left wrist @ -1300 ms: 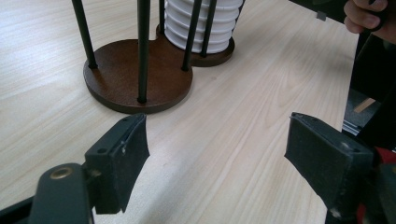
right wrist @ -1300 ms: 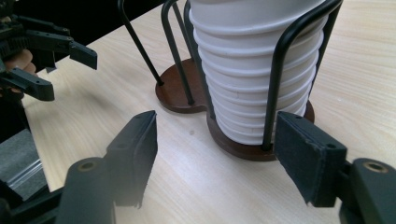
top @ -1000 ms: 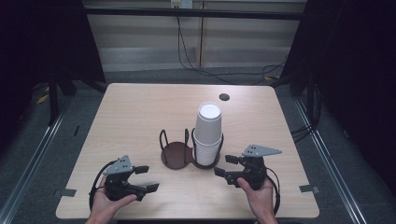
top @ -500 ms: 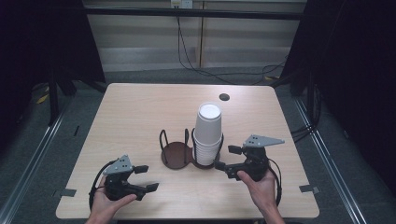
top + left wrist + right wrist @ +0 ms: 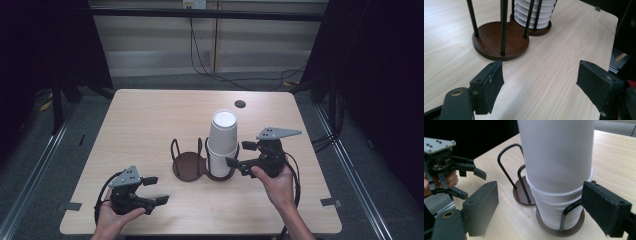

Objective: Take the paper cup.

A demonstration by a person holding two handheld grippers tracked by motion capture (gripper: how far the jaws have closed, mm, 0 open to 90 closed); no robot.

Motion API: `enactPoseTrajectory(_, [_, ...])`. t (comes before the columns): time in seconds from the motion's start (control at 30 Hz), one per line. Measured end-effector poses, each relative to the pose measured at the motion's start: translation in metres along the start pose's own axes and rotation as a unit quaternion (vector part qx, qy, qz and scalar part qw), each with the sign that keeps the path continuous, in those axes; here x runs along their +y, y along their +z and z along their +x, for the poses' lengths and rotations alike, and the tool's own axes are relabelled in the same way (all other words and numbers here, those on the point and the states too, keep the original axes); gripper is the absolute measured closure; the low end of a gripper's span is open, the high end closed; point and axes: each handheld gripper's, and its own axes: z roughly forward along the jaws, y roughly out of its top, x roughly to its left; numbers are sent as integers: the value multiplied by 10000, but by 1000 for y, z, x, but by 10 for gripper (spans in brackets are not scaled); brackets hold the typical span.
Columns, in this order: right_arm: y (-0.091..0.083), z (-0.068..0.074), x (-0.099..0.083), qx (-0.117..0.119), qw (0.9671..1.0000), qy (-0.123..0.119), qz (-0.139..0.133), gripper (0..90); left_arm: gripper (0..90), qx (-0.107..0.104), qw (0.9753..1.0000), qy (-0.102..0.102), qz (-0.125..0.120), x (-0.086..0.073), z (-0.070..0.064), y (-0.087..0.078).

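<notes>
The stack of white cups [image 5: 222, 142] stood in the dark wooden holder [image 5: 189, 166] mid-counter [image 5: 150, 120]. The right gripper [image 5: 238, 156], fingers spread and released, sat just beside the stack; the left gripper [image 5: 156, 190], likewise released, waited well apart.

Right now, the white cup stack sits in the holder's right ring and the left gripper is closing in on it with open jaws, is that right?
Not quite: the right gripper is closing in on the white cup stack. The left gripper sits apart near the table's front. The high view shows this; the rest holds.
</notes>
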Motion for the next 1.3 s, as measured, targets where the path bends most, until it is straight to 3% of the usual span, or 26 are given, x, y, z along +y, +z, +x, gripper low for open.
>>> enactPoseTrajectory(0.1, [2, -4, 5, -13, 10000, -33, 68, 149, 212, -18, 10000, -36, 42, 0, 1, 0])
enactPoseTrajectory(0.17, [2, -7, 9, -51, 9999, -75, 103, 150, 220, 32, 10000, 49, -21, 1, 0, -2])
enactPoseTrajectory(0.3, [-1, -9, 21, -30, 10000, -66, 33, 150, 219, -93, 9999, -87, -14, -1, 2, -1])
enactPoseTrajectory(0.47, [-2, -13, 32, -32, 9999, -116, 38, 152, 219, 0, 10000, 61, 34, 0, 0, 0])
enactPoseTrajectory(0.63, [-1, -13, 45, -22, 9997, -133, 215, 205, 219, -119, 9998, -70, 106, 0, 2, 3])
enactPoseTrajectory(0.7, [-2, -12, 51, 44, 9994, -189, 297, 197, 219, -38, 9999, 40, 115, 0, 2, 2])
enactPoseTrajectory(0.83, [2, -14, 59, 23, 9990, -249, 377, 179, 219, 12, 9999, 71, 144, 0, 2, 2])
enactPoseTrajectory(1.03, [11, -20, 67, 78, 9979, -283, 582, 147, 219, -18, 9998, 101, 159, 1, 2, 2])
enactPoseTrajectory(1.2, [19, -23, 78, 276, 9961, -341, 770, 145, 219, -50, 9997, 92, 209, 0, 0, 4])
enactPoseTrajectory(1.3, [21, -22, 82, 241, 9958, -395, 795, 147, 219, -42, 9997, 138, 214, 1, 0, 3])
